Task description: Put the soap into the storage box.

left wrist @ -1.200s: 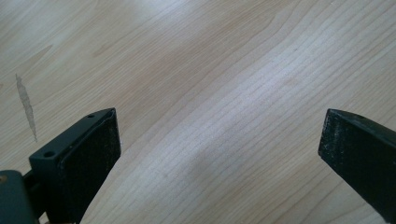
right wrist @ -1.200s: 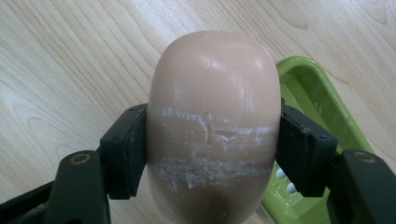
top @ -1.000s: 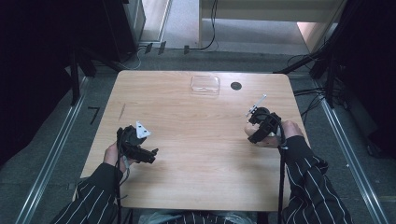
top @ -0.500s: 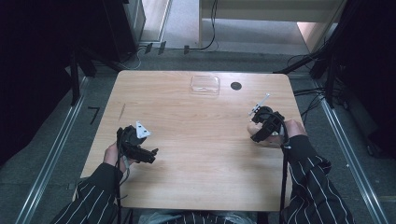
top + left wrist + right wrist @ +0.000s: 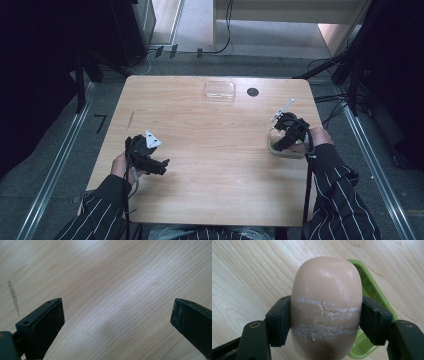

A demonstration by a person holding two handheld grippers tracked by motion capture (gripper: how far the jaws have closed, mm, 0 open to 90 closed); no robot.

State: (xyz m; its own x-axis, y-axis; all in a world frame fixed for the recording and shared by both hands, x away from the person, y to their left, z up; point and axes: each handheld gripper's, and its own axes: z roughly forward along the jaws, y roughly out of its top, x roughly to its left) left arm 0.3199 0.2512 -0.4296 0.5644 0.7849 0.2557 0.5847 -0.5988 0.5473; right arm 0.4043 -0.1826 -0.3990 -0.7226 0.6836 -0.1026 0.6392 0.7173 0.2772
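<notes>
Peach-coloured and smooth, an oval bar of soap sits pinched between the two black jaws of the right claw, one pad pressing each long side. Chalky white scuff lines run across the bar at the level of the pads. Directly beneath and just behind the soap, on the side away from the claw, lies a lime-green plastic soap dish with a ribbed floor; whether the bar touches it I cannot tell. From the high view, the right claw is held over the same pale bar, near the right edge of the light wooden worktop, with a striped sleeve leading back from it.

Well apart, across the worktop to that claw's left, the left claw is held by the person's other hand. Its jaws stand spread wide with only bare wood grain between them, seen up close in the left gripper view.

Farther out, toward the far edge of the worktop, rests a clear plastic rectangular lid, and just beside it a small round black hole.
</notes>
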